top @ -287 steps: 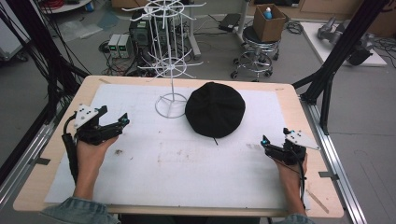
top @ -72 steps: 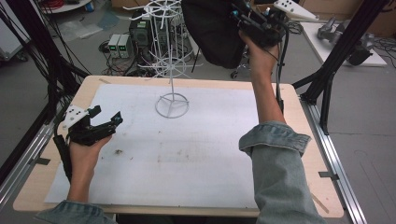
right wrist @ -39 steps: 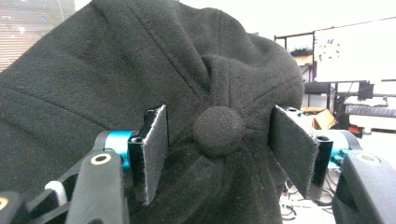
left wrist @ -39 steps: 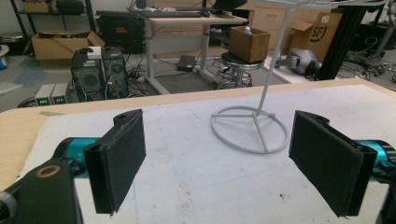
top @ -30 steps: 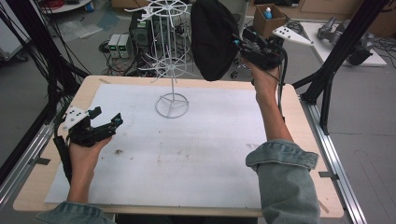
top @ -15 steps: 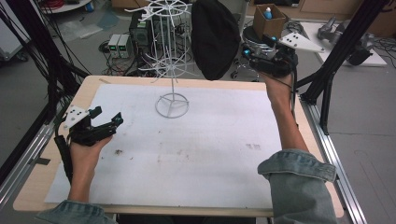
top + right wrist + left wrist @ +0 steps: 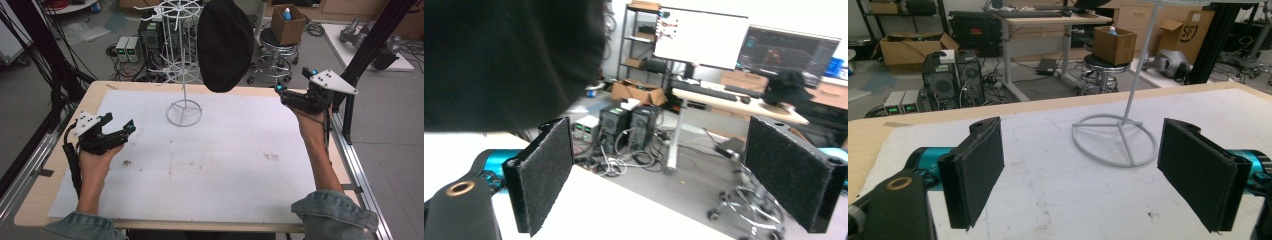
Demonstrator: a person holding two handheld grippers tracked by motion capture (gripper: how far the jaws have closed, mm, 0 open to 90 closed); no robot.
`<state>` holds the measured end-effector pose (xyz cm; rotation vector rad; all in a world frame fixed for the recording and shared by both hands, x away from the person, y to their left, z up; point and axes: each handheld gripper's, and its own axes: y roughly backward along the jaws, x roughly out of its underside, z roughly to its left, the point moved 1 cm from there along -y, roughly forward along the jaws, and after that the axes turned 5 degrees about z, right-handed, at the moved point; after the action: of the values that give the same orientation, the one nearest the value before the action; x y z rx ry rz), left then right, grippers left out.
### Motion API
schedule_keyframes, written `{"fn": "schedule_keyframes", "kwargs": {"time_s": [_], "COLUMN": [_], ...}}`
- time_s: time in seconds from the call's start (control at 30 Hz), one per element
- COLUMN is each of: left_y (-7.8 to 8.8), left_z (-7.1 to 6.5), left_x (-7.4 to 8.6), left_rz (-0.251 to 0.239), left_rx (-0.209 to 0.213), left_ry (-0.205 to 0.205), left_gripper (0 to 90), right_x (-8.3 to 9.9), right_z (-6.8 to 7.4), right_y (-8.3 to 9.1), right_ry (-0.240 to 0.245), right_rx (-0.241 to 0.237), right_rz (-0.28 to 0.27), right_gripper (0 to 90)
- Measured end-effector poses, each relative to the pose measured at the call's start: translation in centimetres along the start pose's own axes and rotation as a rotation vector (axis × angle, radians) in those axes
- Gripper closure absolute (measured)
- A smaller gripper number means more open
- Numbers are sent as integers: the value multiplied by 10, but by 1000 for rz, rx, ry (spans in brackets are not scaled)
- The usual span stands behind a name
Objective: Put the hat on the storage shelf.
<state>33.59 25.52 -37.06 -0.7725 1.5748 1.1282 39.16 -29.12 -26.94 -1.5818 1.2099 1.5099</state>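
The left gripper rests low on the table's left side, jaws spread wide with nothing between them; its own view looks through the gap at the rack's ring base. The rack is thin white wire and looks light, so a tug could tip it. The hat hangs from the rack's top, right of the pole, well above the table. It looks soft and light, likely to fold or swing; the hanging edge seems the easiest place to pinch. The right gripper, near the far right edge, is wide open and empty. A cardboard box on a stool behind holds a blue-capped bottle.
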Motion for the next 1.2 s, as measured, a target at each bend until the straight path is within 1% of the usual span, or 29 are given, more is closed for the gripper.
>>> {"fn": "schedule_keyframes", "kwargs": {"time_s": [0.03, 0.1, 0.17, 0.2, 0.27, 0.3, 0.53, 0.57, 0.63, 0.67, 0.73, 0.77, 0.8, 0.87, 0.97, 1.03, 1.1, 1.13, 1.17, 1.2], "left_y": [0, 0, 0, -1, -1, -1, -2, -2, -2, -2, -1, -1, -1, -1, -2, -2, -2, -2, -2, -2], "left_z": [0, -2, -3, -3, -4, -4, -4, -4, -4, -4, -4, -4, -4, -4, -3, -3, -3, -4, -3, -3], "left_x": [0, 0, 1, 1, 1, 1, 2, 2, 2, 2, 2, 2, 2, 2, 3, 4, 4, 4, 4, 4], "left_rz": [1, -1, 6, 10, 8, 9, 14, 15, 13, 12, 10, 8, 11, 11, 17, 21, 20, 12, 16, 19], "left_rx": [-3, -6, -6, -5, -4, -4, -8, -9, -8, -8, -8, -7, -7, -9, -13, -16, -15, -15, -13, -15], "left_ry": [-8, -8, -18, -20, -22, -20, -25, -26, -23, -24, -23, -22, -24, -25, -26, -26, -27, -23, -23, -28], "left_gripper": [187, 187, 187, 187, 187, 187, 187, 187, 186, 187, 187, 187, 187, 187, 187, 187, 187, 187, 187, 187], "right_x": [7, 15, 26, 34, 38, 44, 75, 78, 81, 82, 88, 91, 93, 97, 98, 97, 98, 100, 104, 108], "right_z": [0, 0, 1, 2, 2, 2, 7, 8, 9, 10, 14, 17, 18, 21, 24, 27, 29, 31, 32, 34], "right_y": [5, 11, 19, 25, 27, 30, 42, 41, 38, 38, 40, 41, 41, 39, 40, 40, 40, 40, 42, 43], "right_ry": [-16, -21, -29, -49, -56, -72, -118, -126, -141, -143, -151, -151, -156, -162, -177, -174, -186, -190, -192, -191], "right_rx": [8, 18, 34, 41, 40, 40, 48, 45, 29, 25, 38, 44, 39, 16, 7, 5, -9, -9, 7, 25], "right_rz": [4, 9, 13, 17, 15, 19, 51, 92, 128, 134, 98, 97, 109, 164, 188, 192, 211, 191, 158, 151], "right_gripper": [120, 120, 120, 120, 120, 120, 112, 94, 94, 94, 95, 95, 94, 94, 94, 94, 95, 95, 95, 95]}}
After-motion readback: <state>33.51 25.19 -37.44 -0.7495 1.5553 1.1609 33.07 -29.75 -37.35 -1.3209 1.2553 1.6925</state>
